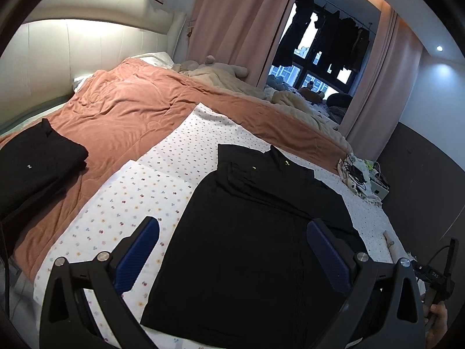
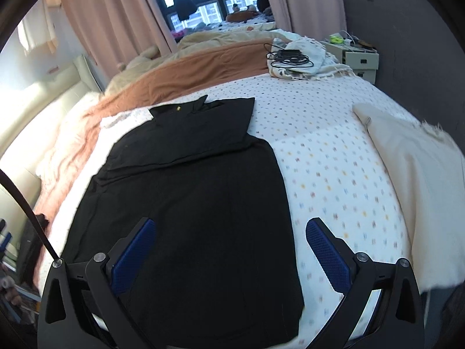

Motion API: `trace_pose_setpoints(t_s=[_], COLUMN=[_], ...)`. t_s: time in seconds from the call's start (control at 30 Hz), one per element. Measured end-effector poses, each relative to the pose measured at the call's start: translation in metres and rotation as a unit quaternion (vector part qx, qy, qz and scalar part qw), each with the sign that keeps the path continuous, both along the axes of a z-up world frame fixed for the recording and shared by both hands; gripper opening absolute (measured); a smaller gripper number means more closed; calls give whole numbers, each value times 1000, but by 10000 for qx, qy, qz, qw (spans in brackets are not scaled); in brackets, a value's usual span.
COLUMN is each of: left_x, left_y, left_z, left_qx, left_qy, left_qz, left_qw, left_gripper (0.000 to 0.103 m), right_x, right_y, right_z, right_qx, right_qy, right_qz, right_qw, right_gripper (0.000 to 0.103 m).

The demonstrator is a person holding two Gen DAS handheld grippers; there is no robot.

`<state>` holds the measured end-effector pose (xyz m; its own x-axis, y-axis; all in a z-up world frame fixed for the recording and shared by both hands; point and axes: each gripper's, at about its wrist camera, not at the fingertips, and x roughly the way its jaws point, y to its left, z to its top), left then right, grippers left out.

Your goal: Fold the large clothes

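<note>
**Sleeves in, hem fold to come**

A black shirt (image 1: pixel 250 232) lies flat on the dotted sheet (image 1: pixel 162 174) of the bed, collar away from the person, hem at the near edge. Both sleeves appear to be turned in across the chest, so the garment reads as a long, narrow panel. The step in hand looks like the pause between the side folds and the lengthwise fold.

The left claw (image 1: pixel 232 253) hovers above the lower part of the shirt, jaws wide apart and holding nothing. The right claw (image 2: pixel 229 250) does likewise, also spread and empty, its left finger over the cloth and its right finger over bare sheet just beside the shirt's right edge. Neither visibly touches the fabric.

A folded black garment (image 1: pixel 37 168) sits well apart to the left on the rust blanket (image 1: pixel 122 110), probably a finished piece. A cream cloth (image 2: pixel 412 168) lies to the right of the shirt.

The next move likely calls for each claw to drop to a hem corner, pinch through all layers, and carry the hem up toward the collar evenly, so the tucked sleeves do not slide out.
</note>
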<state>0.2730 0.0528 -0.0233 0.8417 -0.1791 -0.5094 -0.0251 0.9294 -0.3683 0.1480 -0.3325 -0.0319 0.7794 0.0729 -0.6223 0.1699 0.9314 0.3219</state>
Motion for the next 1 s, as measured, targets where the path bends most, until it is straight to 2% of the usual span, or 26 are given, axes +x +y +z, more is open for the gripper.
trace_pose_setpoints(t_s=[0.17,0.47,0.63,0.83,1.0], left_x=[-40,-91,-106,-108,-108], left_y=[16,40,47,47,41], left_z=[-4,-34,-61,-95,-108], left_qx=[-58,-257,-394,-469,-523], left_qy=[34,227,449,921,940], left_qz=[-43,34,14,-50,-205], left_qw=[10000,9994,9982,9946,9940], left_gripper=[103,103,103,103,103], right_x=[-61,-128,-147,-159,-155], right_y=[-12,-15,-14,-22,-20], right_z=[-14,-36,-53,-77,-83], right_qx=[-53,191,374,824,926], right_qy=[-144,-180,-114,59,117], right_qz=[-33,-308,-333,-469,-436], right_qw=[9999,9992,9987,9955,9947], right_gripper=[103,103,103,103,103])
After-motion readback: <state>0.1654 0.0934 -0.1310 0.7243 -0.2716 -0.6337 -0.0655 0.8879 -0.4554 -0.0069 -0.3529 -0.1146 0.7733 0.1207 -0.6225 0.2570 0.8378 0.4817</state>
